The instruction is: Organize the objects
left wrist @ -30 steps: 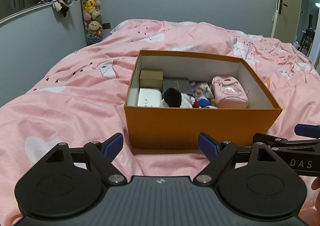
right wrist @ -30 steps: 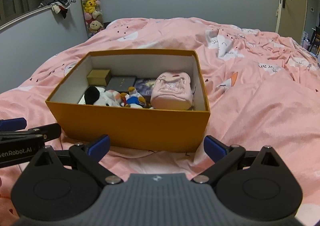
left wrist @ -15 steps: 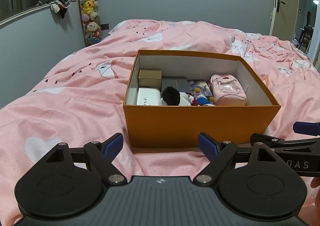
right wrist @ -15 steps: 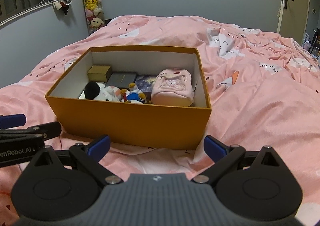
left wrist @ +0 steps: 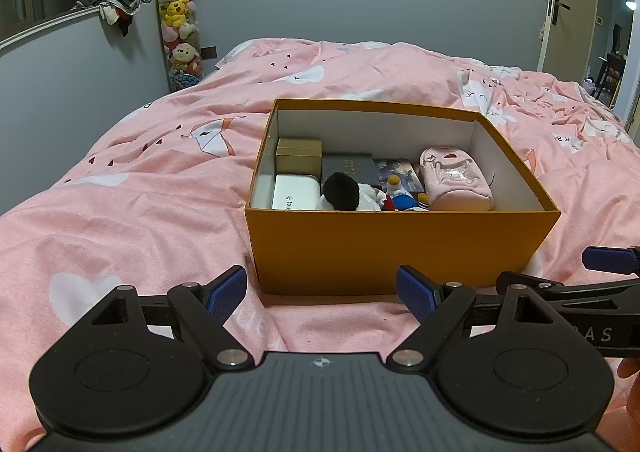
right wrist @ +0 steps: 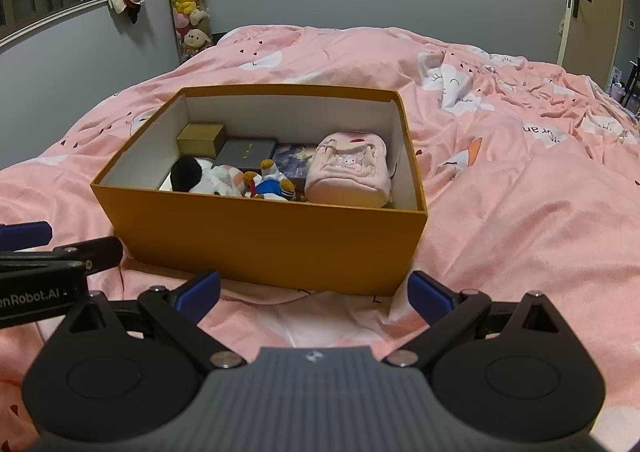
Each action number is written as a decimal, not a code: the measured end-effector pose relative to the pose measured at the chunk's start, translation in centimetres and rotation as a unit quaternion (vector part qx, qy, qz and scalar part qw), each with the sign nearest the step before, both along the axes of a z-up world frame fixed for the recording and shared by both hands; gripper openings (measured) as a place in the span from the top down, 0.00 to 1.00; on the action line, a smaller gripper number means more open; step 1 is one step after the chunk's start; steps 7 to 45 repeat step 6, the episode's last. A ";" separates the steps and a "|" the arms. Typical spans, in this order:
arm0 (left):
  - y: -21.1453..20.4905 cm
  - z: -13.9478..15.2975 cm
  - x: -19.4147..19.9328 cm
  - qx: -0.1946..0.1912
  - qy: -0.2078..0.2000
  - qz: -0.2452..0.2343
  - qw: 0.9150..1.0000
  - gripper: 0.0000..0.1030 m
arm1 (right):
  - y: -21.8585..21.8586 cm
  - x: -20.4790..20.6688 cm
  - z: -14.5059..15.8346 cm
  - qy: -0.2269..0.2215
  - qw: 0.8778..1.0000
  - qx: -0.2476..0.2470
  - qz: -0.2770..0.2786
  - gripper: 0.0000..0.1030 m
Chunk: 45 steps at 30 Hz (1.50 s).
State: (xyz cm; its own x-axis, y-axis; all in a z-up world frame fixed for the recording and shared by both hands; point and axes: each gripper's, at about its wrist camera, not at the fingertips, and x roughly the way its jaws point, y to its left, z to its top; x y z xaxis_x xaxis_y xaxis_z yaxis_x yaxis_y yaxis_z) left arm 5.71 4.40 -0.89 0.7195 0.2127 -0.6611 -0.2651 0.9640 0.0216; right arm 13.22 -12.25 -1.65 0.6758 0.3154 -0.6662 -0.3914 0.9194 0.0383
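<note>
Orange cardboard box (left wrist: 400, 248) sits open on the pink patterned bed (left wrist: 140, 204), holding, left to right, a tan gift box (left wrist: 299, 156), a black-and-white plush toy (left wrist: 348, 194) and a pink fabric pouch (left wrist: 456, 180). Left hand-held gripper (left wrist: 322, 290) and right hand-held gripper (right wrist: 314, 292) hover spread wide before it, empty.

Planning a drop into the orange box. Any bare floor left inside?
Orange box: bare strip along the far wall, behind the tan box, and a sliver right of the pink pouch. Near half is crowded with plush toys.
</note>
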 end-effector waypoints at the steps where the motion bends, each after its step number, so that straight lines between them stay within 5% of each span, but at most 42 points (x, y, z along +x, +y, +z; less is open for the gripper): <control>1: 0.0 0.0 0.0 0.000 0.000 -0.001 1.000 0.04 | 0.0 0.0 0.0 0.000 1.000 0.000 0.000 0.03; 45: -0.1 0.1 0.0 0.002 -0.002 -0.002 1.000 0.04 | 0.0 -0.1 0.0 -0.001 1.000 0.000 0.000 0.03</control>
